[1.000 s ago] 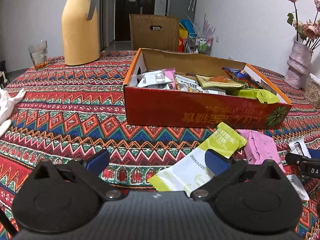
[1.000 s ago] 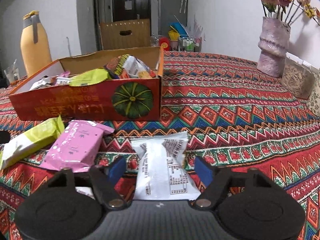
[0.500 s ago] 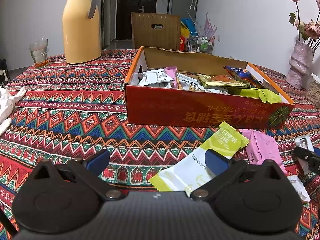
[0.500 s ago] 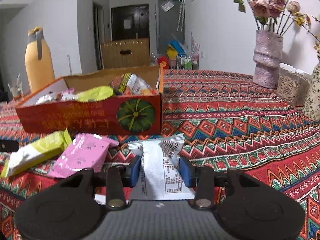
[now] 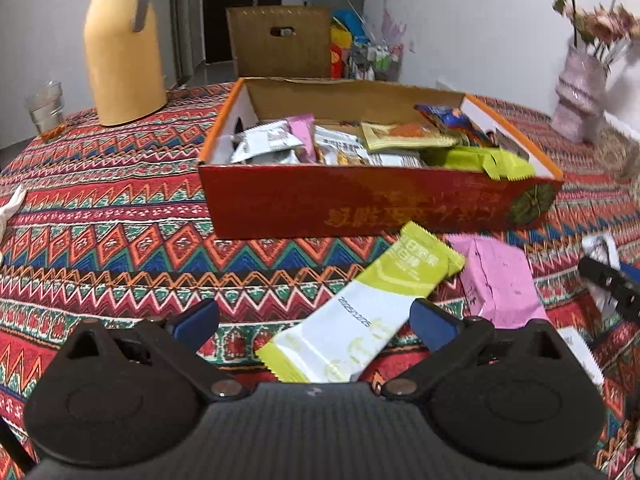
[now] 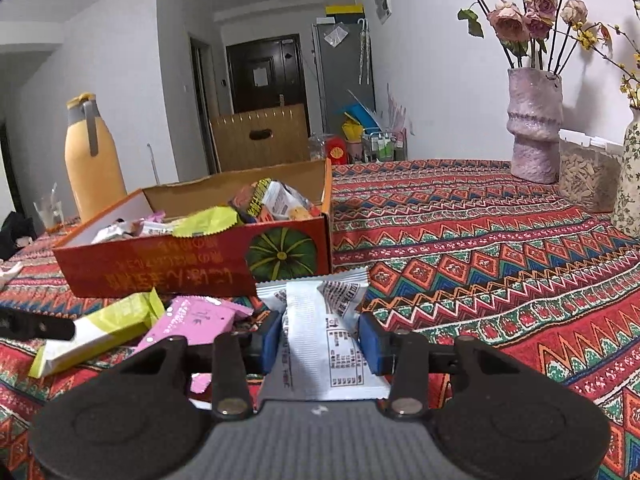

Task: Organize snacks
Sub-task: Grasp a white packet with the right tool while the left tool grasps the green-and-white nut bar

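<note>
A red cardboard box (image 5: 360, 204) holding several snack packets stands on the patterned tablecloth; it also shows in the right wrist view (image 6: 168, 268). My right gripper (image 6: 322, 338) is shut on a white snack packet (image 6: 320, 340) and holds it lifted, in front of the box's right corner. My left gripper (image 5: 314, 318) is open over a green-and-white snack packet (image 5: 368, 312) that lies on the cloth, its lower end between my fingers. A pink packet (image 5: 500, 280) lies to its right; both also show in the right wrist view, green (image 6: 96, 330) and pink (image 6: 192, 322).
A yellow thermos jug (image 5: 122, 48) and a glass (image 5: 44, 106) stand at the far left. A pink vase of flowers (image 6: 534, 128), a clear container (image 6: 586, 178) and a patterned vase (image 6: 630, 184) stand at the right. A wooden chair back (image 5: 284, 40) is behind the box.
My right gripper closed on the white packet and lifted it off the cloth. My left gripper moved slightly forward and higher over the green-and-white packet, still open.
</note>
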A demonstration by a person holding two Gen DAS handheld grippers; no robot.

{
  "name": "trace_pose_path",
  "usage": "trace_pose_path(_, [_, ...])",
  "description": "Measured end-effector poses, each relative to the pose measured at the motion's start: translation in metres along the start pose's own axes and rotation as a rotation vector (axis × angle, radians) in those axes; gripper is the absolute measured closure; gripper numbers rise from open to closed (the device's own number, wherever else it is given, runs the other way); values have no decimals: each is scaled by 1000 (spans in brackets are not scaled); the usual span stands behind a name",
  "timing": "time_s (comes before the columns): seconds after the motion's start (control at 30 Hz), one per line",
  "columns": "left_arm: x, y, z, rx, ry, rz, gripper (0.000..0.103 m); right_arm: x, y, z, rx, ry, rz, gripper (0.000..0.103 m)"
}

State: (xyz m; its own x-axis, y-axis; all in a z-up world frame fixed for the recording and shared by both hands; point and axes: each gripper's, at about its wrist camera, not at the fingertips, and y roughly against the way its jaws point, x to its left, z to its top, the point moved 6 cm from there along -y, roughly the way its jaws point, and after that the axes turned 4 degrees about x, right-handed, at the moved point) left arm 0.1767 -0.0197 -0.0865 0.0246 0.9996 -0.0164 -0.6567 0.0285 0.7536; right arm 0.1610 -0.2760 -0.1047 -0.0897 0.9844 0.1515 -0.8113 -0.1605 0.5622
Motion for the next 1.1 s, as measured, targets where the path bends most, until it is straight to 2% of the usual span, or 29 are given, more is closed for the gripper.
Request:
trace_pose_path(0.3, [-22,-16,-2,63,-111,12,0,-1,5,1,-25,-13,22,61])
trace_pose_path(0.5, [-29,-29,3,65,-117,19,0,-2,6,1,-32,-16,35,61])
trace_pose_path(0.63, [-34,-35,7,64,-122,-7,1,-1,6,0,-32,-17,44,61])
trace_pose_path(0.7, [-39,-39,8,74,-130,-29,9,-1,6,0,-31,-18,44,61])
trace_pose_path(0.77, [-40,-41,7,78,-127,-46,12,-1,6,0,-30,-18,44,61])
trace_pose_path(0.83, [-41,-38,7,75,-122,-62,24,-1,6,0,-29,-17,43,61])
trace_pose_path(0.9, [-41,-34,7,69,-126,-70,43,-1,5,0,-25,-16,42,61])
trace_pose_path(1.0, [-40,-30,6,67,-116,-80,58,0,4,-1,-22,-14,40,61])
trace_pose_path(1.1, [-39,-25,4,60,-97,-73,64,0,3,-2,-19,-13,37,61])
